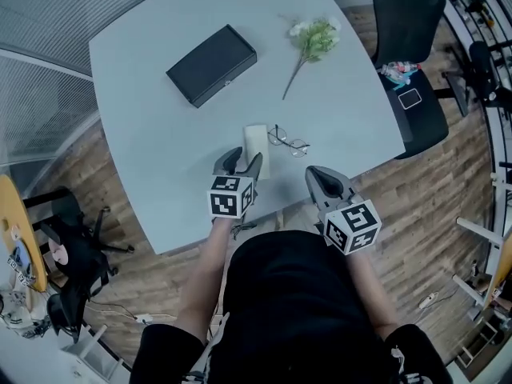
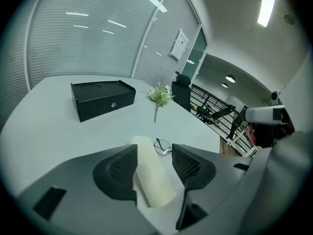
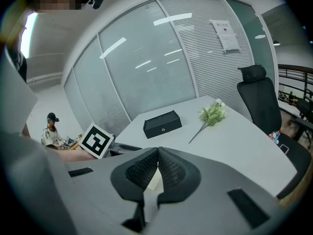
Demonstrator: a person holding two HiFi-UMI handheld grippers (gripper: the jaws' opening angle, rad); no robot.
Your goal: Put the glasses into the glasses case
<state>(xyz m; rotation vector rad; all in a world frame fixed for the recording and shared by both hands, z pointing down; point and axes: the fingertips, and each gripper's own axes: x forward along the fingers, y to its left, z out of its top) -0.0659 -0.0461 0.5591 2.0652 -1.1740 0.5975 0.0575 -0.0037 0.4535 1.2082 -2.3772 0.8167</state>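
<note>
Bare table (image 1: 152, 150) spreads left of centre. Near its lower edge the left gripper (image 1: 244, 158) gapes around a cream roll (image 1: 256, 144); only its own view shows the right gripper (image 3: 157, 151) closed, empty.

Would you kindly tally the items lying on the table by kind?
Black box: 1
Flower sprig: 1
Glasses: 1
Cream case: 1
Total: 4
</note>
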